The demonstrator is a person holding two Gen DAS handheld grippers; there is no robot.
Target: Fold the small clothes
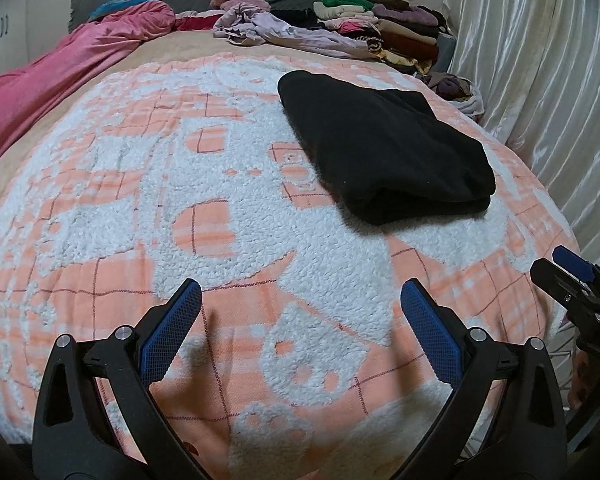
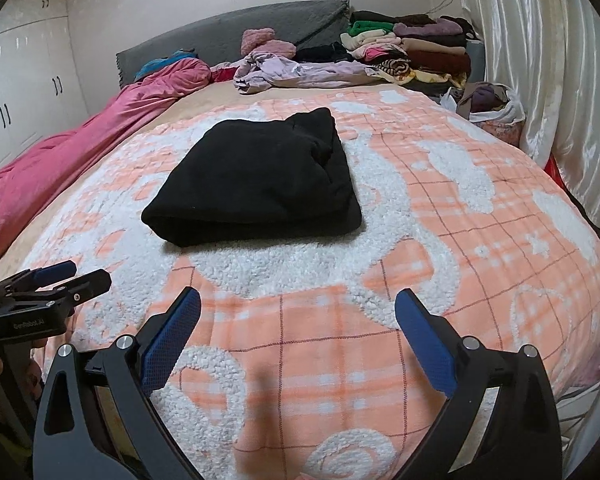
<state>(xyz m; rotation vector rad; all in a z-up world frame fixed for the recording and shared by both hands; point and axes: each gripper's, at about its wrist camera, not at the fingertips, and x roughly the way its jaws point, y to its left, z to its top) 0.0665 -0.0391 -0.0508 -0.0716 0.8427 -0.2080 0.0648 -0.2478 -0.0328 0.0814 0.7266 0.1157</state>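
- The left gripper (image 1: 300,300) has its blue fingers (image 1: 430,332) spread wide with nothing between them, above the blanket (image 1: 140,208).
- The right gripper (image 2: 298,308) is spread just as wide and also empty, pointing down toward the same blanket.
- Each gripper shows at the edge of the other's view; they are side by side at the near edge of the bed.
- A folded black garment (image 2: 256,184) lies flat on the blanket ahead of both grippers, apart from them.
- Farther back, a crumpled lilac garment (image 2: 296,70) lies on the bed beside a stack of folded clothes (image 2: 412,48).
- A pink quilt (image 1: 56,84) runs along the left side.
- A white curtain (image 2: 548,60) hangs on the right.
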